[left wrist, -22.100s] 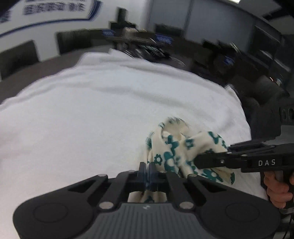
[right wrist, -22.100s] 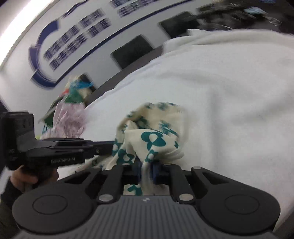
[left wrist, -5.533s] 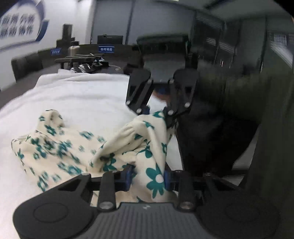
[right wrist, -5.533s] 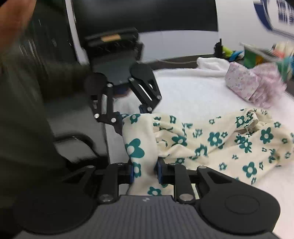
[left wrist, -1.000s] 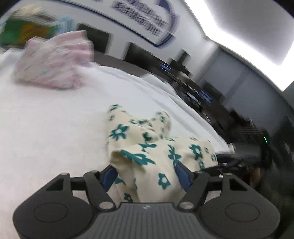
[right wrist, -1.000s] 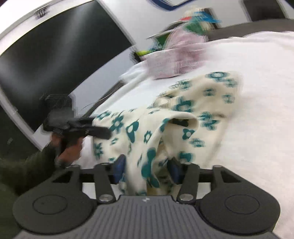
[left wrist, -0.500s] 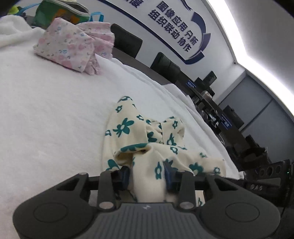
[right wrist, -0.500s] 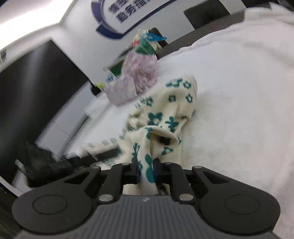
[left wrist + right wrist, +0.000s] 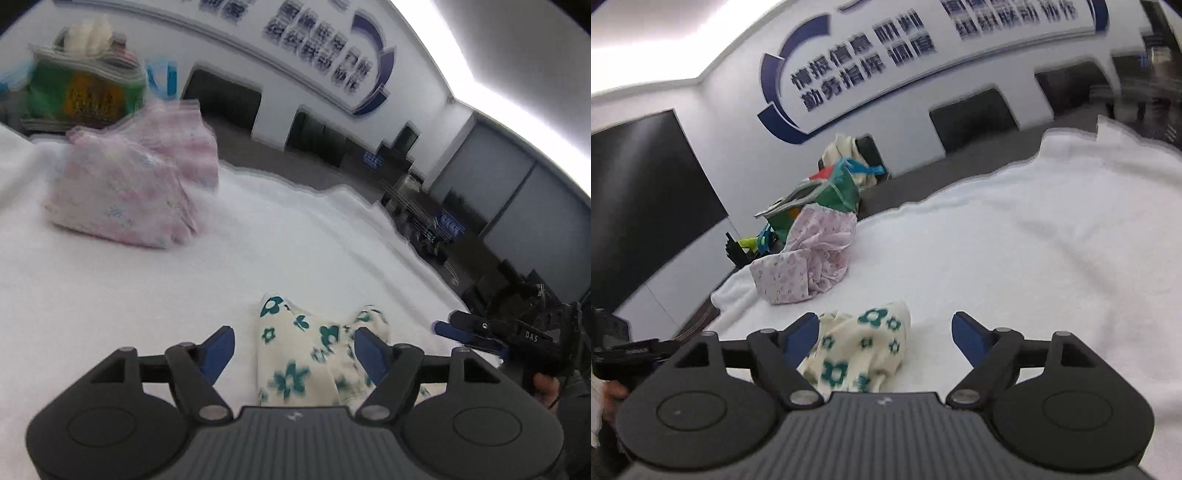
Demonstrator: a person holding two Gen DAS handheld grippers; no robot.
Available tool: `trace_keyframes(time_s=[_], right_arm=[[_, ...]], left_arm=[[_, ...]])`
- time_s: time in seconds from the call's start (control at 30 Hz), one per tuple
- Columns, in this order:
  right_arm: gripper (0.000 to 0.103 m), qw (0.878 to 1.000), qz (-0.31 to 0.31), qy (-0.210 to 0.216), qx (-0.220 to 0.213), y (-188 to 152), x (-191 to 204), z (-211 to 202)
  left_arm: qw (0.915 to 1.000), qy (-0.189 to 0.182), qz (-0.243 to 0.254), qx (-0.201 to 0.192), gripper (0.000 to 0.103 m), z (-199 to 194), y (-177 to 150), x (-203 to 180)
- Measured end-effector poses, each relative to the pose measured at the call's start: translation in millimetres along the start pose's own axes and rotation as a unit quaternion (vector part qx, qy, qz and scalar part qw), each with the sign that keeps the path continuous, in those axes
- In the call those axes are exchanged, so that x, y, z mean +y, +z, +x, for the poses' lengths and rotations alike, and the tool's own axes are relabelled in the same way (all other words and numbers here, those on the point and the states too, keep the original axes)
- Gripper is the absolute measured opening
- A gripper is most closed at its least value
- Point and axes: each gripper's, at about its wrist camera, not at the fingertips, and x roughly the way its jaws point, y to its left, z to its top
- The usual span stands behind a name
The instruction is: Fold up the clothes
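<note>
A cream garment with teal flowers (image 9: pixel 306 358) lies crumpled on the white towelling cover (image 9: pixel 110 295). My left gripper (image 9: pixel 295 345) has its jaws opening around the cloth, and neither blue pad presses on it. The right wrist view shows the same garment (image 9: pixel 864 347) between the opening jaws of my right gripper (image 9: pixel 884 332), close to the left finger (image 9: pixel 801 332) and loose. In the left wrist view the right gripper (image 9: pixel 448 334) reaches in from the right edge, held by a hand (image 9: pixel 545 384).
A pile of pink patterned clothes (image 9: pixel 125 192) (image 9: pixel 805 266) sits further back on the cover. Behind it stands a green bag (image 9: pixel 85 88) (image 9: pixel 831 192). Dark chairs (image 9: pixel 975 114) line the far side. A large black screen (image 9: pixel 639 192) fills the left wall.
Both grippers have let go of the floral garment and their jaws now stand wide. Both have drawn back and tilted up, so the garment sits low in each view.
</note>
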Motion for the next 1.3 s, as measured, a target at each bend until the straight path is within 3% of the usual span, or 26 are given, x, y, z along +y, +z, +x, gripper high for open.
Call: trace_keyframes(time_s=[0.1,0.17,0.23,0.27,0.37,0.47,0.53,0.6,0.63,0.67,0.7,0.77,0.83,0.87,0.9,0.97,1.1,1.17,1.2,1.3], right_arm=[[0.080,0.996,0.067,0.013,0.062,12,-23,57],[0.076,0.994,0.063,0.013,0.091,10,-22,86],[0.025,0.992,0.044,0.011,0.116,7,-16,110],[0.003,0.994,0.005,0.019,0.111,7,-5,111],[0.002,0.988,-0.123,0.035,0.086,5,29,111],[0.004,0.967,-0.245,0.037,0.062,1,59,116],[0.008,0.961,-0.251,-0.035,0.113,-2,55,149],[0.011,0.964,-0.238,-0.035,0.111,-1,48,152],[0.011,0.966,-0.231,-0.037,0.106,1,49,145],[0.015,0.969,-0.227,-0.040,0.088,5,51,133],[0.027,0.970,-0.232,-0.041,0.054,6,55,116],[0.035,0.966,-0.254,-0.041,-0.018,6,65,80],[0.034,0.963,-0.267,-0.019,-0.044,5,70,53],[0.026,0.962,-0.269,-0.001,-0.044,3,74,44],[0.020,0.961,-0.274,0.021,-0.034,-1,77,38],[0.020,0.955,-0.294,0.046,0.005,-19,86,41],[0.020,0.945,-0.320,0.006,0.072,-55,87,74],[0.021,0.941,-0.324,-0.025,0.096,-70,83,88],[0.023,0.940,-0.327,-0.033,0.093,-70,83,84],[0.030,0.926,-0.376,-0.044,0.019,-62,95,39]], left_arm=[[0.9983,0.009,0.004,0.058,0.051,52,10,-3],[0.9981,0.015,0.000,0.059,0.003,65,8,-4],[0.9996,0.019,-0.003,0.022,0.003,53,1,-6],[0.9995,0.029,0.004,-0.007,0.003,41,-5,-11],[0.9925,0.079,0.039,-0.086,0.004,9,-24,-31],[0.9878,0.131,0.069,-0.050,0.008,33,-32,-40],[0.9871,0.138,0.076,-0.029,0.014,43,-34,-38],[0.9858,0.140,0.079,-0.048,0.017,23,-34,-38],[0.9850,0.138,0.082,-0.065,0.023,6,-34,-41],[0.9838,0.134,0.085,-0.084,0.030,-12,-34,-45],[0.9815,0.128,0.095,-0.107,0.033,-32,-36,-50],[0.9742,0.114,0.129,-0.146,0.043,-68,-44,-62],[0.9698,0.095,0.167,-0.151,0.043,-88,-59,-74],[0.9713,0.082,0.175,-0.138,0.042,-88,-66,-78],[0.9734,0.068,0.181,-0.123,0.042,-86,-74,-82],[0.9752,0.066,0.193,-0.085,0.042,-68,-87,-87],[0.9708,0.103,0.211,-0.050,0.044,-23,-103,-81],[0.9770,0.090,0.188,-0.046,0.045,-26,-99,-74],[0.9772,0.085,0.186,-0.057,0.044,-36,-98,-73],[0.9704,0.081,0.201,-0.107,0.044,-72,-96,-69]])
